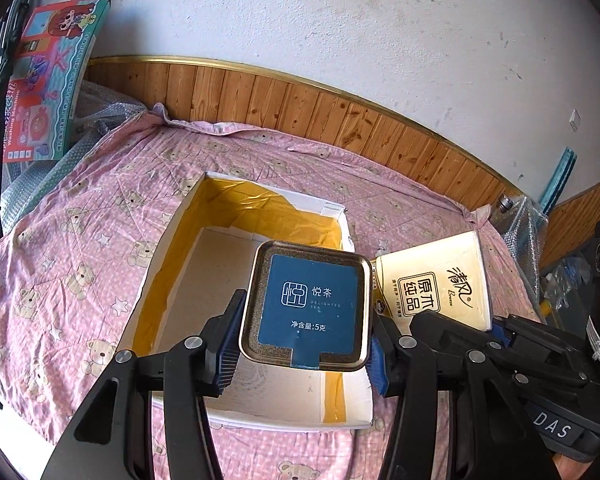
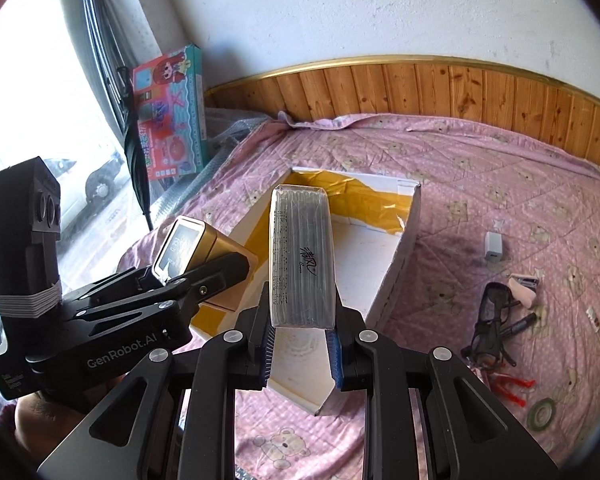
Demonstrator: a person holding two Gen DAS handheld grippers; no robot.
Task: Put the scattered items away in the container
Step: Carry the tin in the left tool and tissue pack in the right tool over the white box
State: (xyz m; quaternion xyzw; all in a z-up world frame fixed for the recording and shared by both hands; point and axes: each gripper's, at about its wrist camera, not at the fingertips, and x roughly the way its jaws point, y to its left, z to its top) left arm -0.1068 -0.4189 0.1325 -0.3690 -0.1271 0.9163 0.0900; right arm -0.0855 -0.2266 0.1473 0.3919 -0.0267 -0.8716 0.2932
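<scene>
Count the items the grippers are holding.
2: a tea tin in the left gripper, a tissue pack in the right gripper, both above the box.

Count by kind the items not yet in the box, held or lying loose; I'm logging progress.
Held in grippers: 2, gold square tea tin, cream wrapped tissue pack
Loose on pink bedspread: 6, white charger cube, black glasses, black pen, pink clip, red plastic pieces, green tape roll
Total: 8

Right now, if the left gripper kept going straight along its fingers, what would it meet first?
Probably the cardboard box: the left gripper, shut on the tea tin, points over its open interior toward the yellow-taped far wall. Depth is unclear.
</scene>
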